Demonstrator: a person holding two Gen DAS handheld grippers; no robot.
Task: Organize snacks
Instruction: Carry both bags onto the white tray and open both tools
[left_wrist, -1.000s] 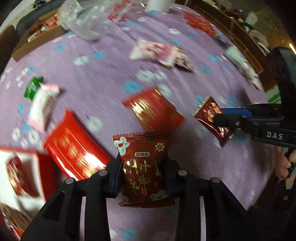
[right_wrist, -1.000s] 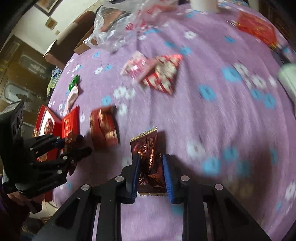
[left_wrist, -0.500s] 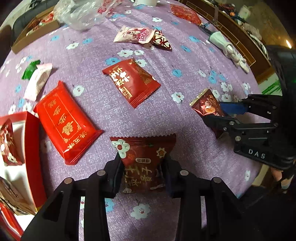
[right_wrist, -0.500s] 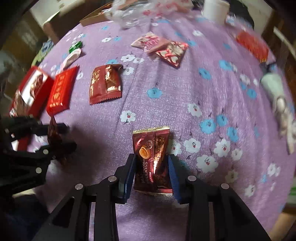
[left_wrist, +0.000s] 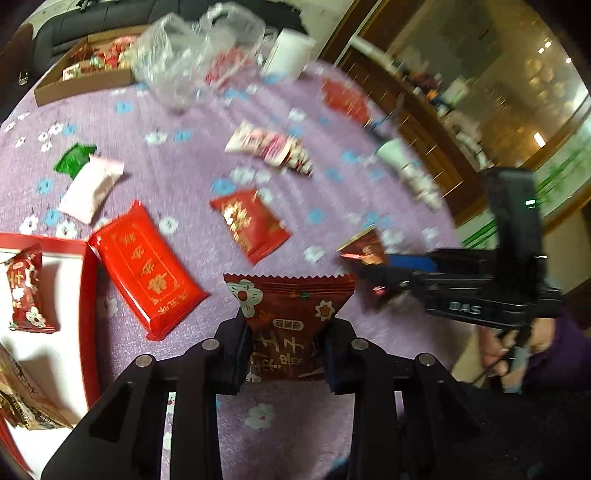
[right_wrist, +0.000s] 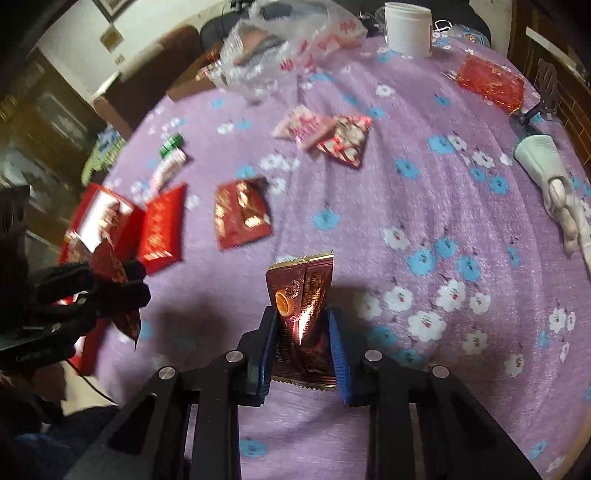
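Observation:
A dark red snack packet (left_wrist: 291, 306) with gold characters stands between the pads of my left gripper (left_wrist: 288, 332), whose jaws are closing on it; it hangs above the purple flowered tablecloth (left_wrist: 184, 177). My right gripper (right_wrist: 301, 332) has its blue pads pressed on a glossy brown packet (right_wrist: 301, 291) and is closing too. Each wrist view catches the other gripper: the right gripper (left_wrist: 369, 266) at the right, the left gripper (right_wrist: 122, 280) at the left with its packet (right_wrist: 110, 266). A red box (left_wrist: 86, 295) with a white inside holds several packets at the left.
Loose on the cloth lie a flat red packet (left_wrist: 147, 273), a smaller red packet (left_wrist: 249, 225), pink-and-white packets (left_wrist: 269, 146) and a green one (left_wrist: 74, 162). A clear plastic bag (left_wrist: 192, 55), cardboard tray (left_wrist: 81, 85) and white cup (left_wrist: 290, 55) stand at the back. A white glove (right_wrist: 546, 173) lies right.
Both grippers have lifted off the cloth with their packets still between the pads. The left view has tilted up, showing more of the far table and the room.

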